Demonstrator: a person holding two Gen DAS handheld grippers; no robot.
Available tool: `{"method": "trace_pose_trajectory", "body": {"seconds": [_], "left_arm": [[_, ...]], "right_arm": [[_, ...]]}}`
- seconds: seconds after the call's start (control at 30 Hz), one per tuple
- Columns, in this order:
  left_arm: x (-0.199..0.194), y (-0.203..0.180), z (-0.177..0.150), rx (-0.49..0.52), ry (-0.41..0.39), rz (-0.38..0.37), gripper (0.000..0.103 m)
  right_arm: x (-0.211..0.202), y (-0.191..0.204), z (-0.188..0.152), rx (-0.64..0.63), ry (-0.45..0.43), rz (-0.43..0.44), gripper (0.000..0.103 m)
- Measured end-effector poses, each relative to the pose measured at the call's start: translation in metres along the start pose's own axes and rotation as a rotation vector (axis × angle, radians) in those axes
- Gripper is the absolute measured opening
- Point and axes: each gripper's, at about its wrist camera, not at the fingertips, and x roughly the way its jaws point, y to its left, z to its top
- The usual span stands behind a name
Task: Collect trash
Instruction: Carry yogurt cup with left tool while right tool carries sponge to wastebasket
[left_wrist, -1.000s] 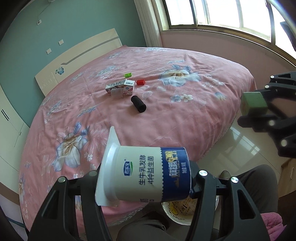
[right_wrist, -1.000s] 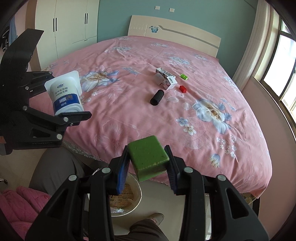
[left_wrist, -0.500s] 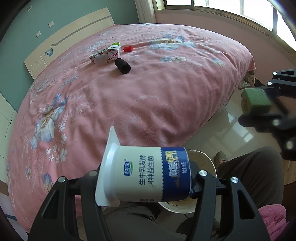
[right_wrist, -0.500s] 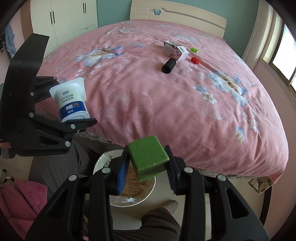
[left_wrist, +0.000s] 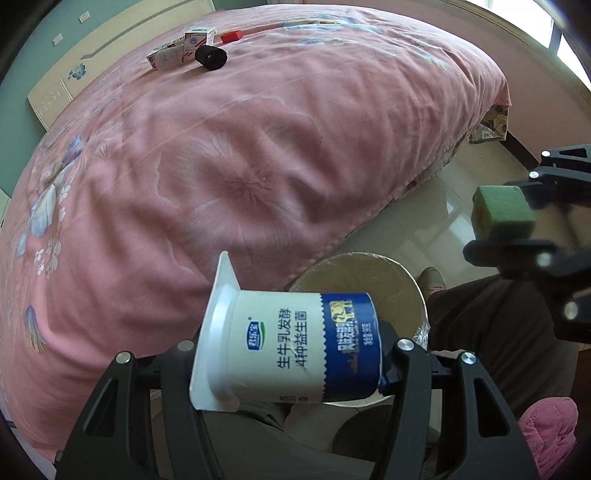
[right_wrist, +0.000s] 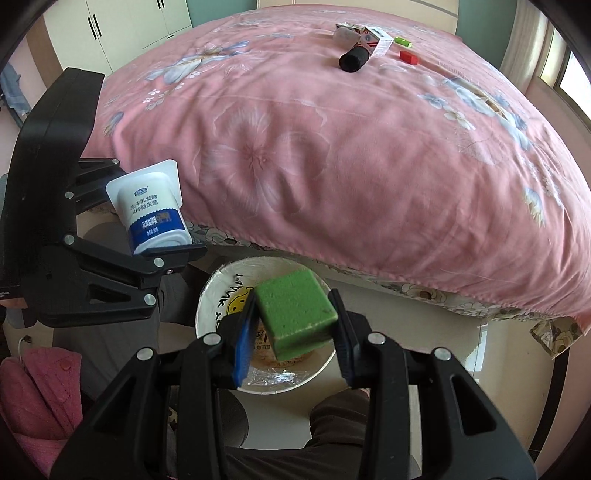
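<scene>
Left wrist view, lower centre: my left gripper (left_wrist: 291, 350) pinches a yogurt cup (left_wrist: 291, 347) lying sideways between the fingers, white flange to the left, blue base to the right. Label: white upper band w/ a small green-blue logo and Chinese print "生牛乳发酵 4种益生菌"; the blue band carries yellow characters too blurred to read. Behind the cup, centre-right, the rim of a paper bowl (left_wrist: 402, 269) shows on the tiled floor (left_wrist: 443, 214), just beside the bed's hanging edge.

Right wrist view, lower centre: my right gripper (right_wrist: 295, 325) is closed on a green foam block (right_wrist: 295, 314), blue pads pressing both sides; the block hangs tilted above the bowl (right_wrist: 210, 295). Bowl interior: yellow smiley and black lettering, not legible. The left gripper w/ cup (right_wrist: 151, 214) sits at centre-left, above and left of the bowl rim, apart from the block.

Edges/room: the pink floral bed (right_wrist: 332, 147) fills the upper frame; its quilt edge drops just behind the bowl. Bare floor (right_wrist: 498, 350) opens at lower right. My trousers (right_wrist: 332, 424) border the bowl at bottom and left.

Upper frame, on the bed, well apart from both grippers: black cylinder (right_wrist: 354, 60) touching small cartons (right_wrist: 364, 35) (print unreadable), a red block (right_wrist: 408, 57), a green block (right_wrist: 402, 41).
</scene>
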Motion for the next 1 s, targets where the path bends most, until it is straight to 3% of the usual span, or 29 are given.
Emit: {"method": "trace_pose_trajectory", "body": {"seconds": [1.0], "left_arm": [[0.149, -0.001, -0.045, -0.16, 0.304, -0.145, 0.062]], "right_arm": [[0.15, -0.016, -0.042, 0.136, 0.267, 0.11, 0.039]]}}
